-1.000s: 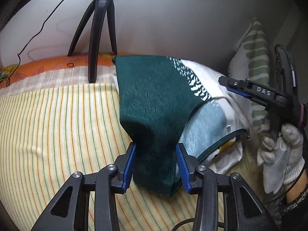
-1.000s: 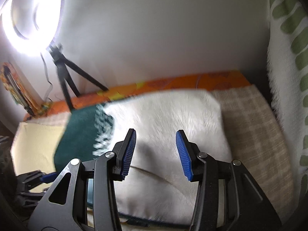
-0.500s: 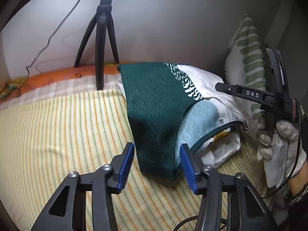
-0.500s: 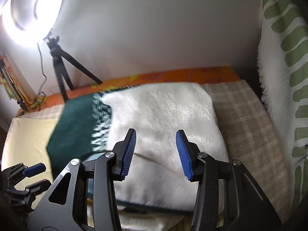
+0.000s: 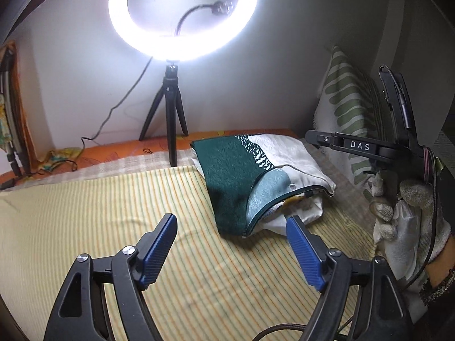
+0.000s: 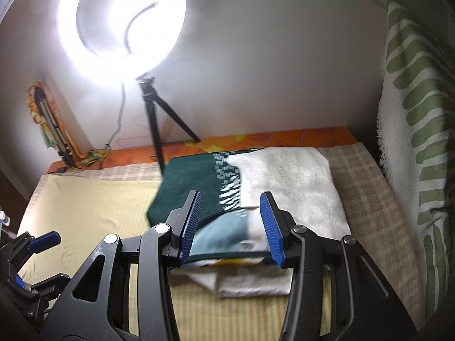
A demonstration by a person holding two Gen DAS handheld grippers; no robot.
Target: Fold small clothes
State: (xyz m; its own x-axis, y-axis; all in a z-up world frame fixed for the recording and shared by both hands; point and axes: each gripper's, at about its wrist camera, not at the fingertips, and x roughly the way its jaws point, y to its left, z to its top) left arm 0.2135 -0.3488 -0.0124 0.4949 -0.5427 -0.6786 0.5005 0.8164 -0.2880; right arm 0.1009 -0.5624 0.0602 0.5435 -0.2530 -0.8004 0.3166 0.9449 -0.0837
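Note:
A folded fleece garment (image 5: 236, 176), dark green, teal and white, lies on a small stack of folded white clothes (image 5: 307, 210) on the yellow striped cloth (image 5: 99, 213). My left gripper (image 5: 231, 244) hovers in front of its near green corner, jaws opening wider with nothing between them. In the right wrist view the garment (image 6: 284, 176) lies beyond and below my right gripper (image 6: 231, 221), whose pads stand apart and touch nothing. A gloved hand (image 5: 398, 213) holds that right gripper (image 5: 312, 136) to the right of the stack. The left gripper (image 6: 34, 260) shows at the lower left.
A lit ring light on a black tripod (image 5: 173, 130) stands at the back by the wall, its cable trailing left. A white towel with green leaf stripes (image 5: 347, 105) hangs at the right. An orange sheet (image 5: 113, 150) and checked cloth (image 6: 366, 199) border the striped cloth.
The left gripper let go of the garment's green edge and its jaws widened. Both grippers rose and drew back from the stack, bringing the ring light into view.

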